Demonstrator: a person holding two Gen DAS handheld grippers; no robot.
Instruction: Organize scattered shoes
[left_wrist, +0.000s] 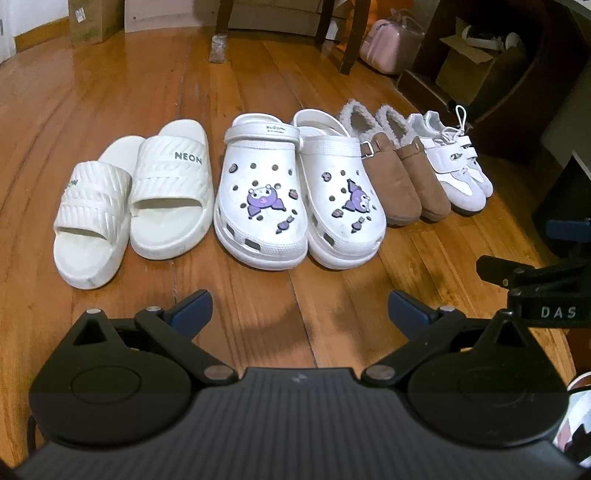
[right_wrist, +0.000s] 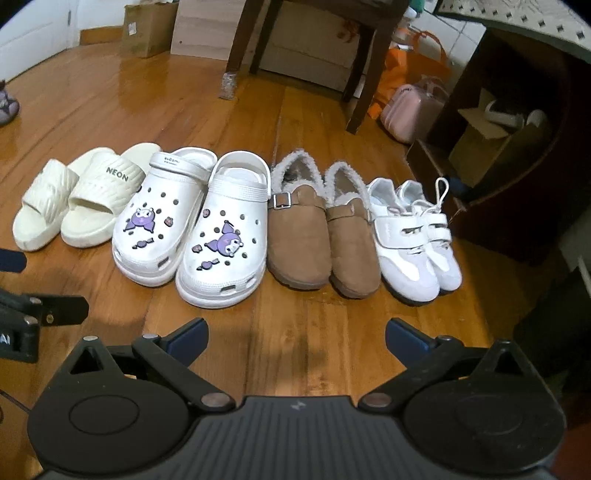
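Facing the row of shoes, my left gripper (left_wrist: 300, 309) and right gripper (right_wrist: 295, 336) hang released, empty; the outer slide (left_wrist: 90, 218), slightly askew, lies nearest my left.

The wooden floor (right_wrist: 303, 317) carries paired slides (right_wrist: 74, 206), clogs (right_wrist: 184, 229), slippers (right_wrist: 314, 236) and sneakers (right_wrist: 413, 243) in a row.

"NEON" in dark capitals on strap of cream slide (left_wrist: 173, 184), just left of white clogs. Small print on heel strap of left clog (left_wrist: 260, 192), too small to read surely. "DAS" in white on black part of right gripper (left_wrist: 546, 295), at frame edge right of clogs. Box (left_wrist: 92, 18) label beyond, unreadable.
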